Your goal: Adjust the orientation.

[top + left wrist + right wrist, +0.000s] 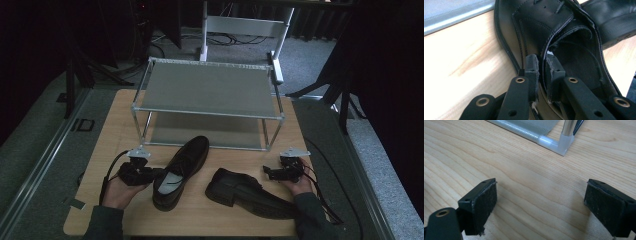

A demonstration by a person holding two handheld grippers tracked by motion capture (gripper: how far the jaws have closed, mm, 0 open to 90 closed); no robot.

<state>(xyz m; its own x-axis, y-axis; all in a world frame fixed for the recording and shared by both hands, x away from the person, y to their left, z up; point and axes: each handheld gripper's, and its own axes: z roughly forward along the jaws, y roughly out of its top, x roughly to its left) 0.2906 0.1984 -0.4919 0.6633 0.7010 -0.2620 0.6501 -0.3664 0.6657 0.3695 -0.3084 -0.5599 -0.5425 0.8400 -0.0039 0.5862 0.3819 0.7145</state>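
Observation:
A black leather lace-up shoe (180, 170) lies on the wooden table (115, 130), toe toward the rack. My left gripper (152, 174) reaches it from the left. In the left gripper view the gripper (542, 67) is shut on the near side wall of the shoe's (544, 30) opening, one pad outside and one inside. A second black shoe (250, 192) lies to the right, toe pointing right, also seen as the other shoe (614, 17). My right gripper (267, 172) rests beside that shoe's far side. It stands open (540, 205) over bare wood with nothing between its pads.
A two-tier metal shoe rack (207, 90) with grey shelves stands at the back of the table; its corner foot (564, 145) is just ahead of the right gripper. Cables trail from both grippers. Dark floor and stands surround the table.

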